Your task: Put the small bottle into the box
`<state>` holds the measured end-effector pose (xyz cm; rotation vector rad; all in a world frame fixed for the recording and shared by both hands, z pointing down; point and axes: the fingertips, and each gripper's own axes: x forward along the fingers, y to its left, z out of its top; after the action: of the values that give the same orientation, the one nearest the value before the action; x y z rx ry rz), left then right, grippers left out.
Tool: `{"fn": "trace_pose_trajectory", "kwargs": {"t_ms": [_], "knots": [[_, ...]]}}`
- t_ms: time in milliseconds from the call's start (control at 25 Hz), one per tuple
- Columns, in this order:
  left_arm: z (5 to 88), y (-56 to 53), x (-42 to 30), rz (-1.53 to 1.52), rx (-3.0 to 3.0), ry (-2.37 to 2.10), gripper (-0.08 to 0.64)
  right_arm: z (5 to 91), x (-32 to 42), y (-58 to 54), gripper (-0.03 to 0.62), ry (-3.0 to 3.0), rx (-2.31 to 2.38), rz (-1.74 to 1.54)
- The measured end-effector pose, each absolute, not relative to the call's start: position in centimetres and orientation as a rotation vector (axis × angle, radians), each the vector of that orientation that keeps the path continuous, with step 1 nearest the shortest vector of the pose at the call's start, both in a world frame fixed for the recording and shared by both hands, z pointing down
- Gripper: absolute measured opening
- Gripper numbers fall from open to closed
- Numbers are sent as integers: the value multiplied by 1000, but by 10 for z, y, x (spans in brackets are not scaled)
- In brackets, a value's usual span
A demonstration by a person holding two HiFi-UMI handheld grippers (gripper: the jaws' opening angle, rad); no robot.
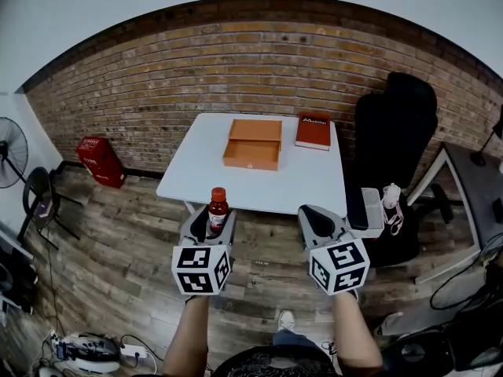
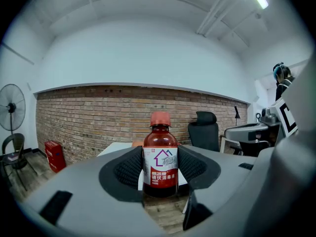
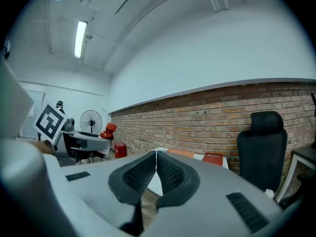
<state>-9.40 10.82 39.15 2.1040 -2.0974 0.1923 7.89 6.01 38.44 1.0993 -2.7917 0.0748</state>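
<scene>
Where the left tool (image 2: 160,166) clamps, the small bottle (image 2: 160,149) stands upright.

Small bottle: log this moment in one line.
small bottle: held upright by left gripper | right gripper: shut, empty | box: open on table | not yet in box

White table (image 1: 299,181), orange box (image 1: 253,144), red book (image 1: 313,130)

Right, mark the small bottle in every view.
Head view: small bottle lower centre-left, upright, gripped by the left tool.
Left gripper view: small bottle dead centre, clamped between the jaws, red cap up.
Right gripper view: not in it.
Shared landmark: the black office chair, right of the white table in all three.
</scene>
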Motion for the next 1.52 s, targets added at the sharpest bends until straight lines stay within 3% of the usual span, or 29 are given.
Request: {"fn": "trace_pose_trajectory", "kwargs": {"t_ms": [880,1520], "knots": [[399,-12,-65,221,2006,-2138,233,392,101,-69,21,-2831,970,116],[409,-40,-96,201,1974,-2149,233,394,65,-101,21,-2836,925,89]]}}
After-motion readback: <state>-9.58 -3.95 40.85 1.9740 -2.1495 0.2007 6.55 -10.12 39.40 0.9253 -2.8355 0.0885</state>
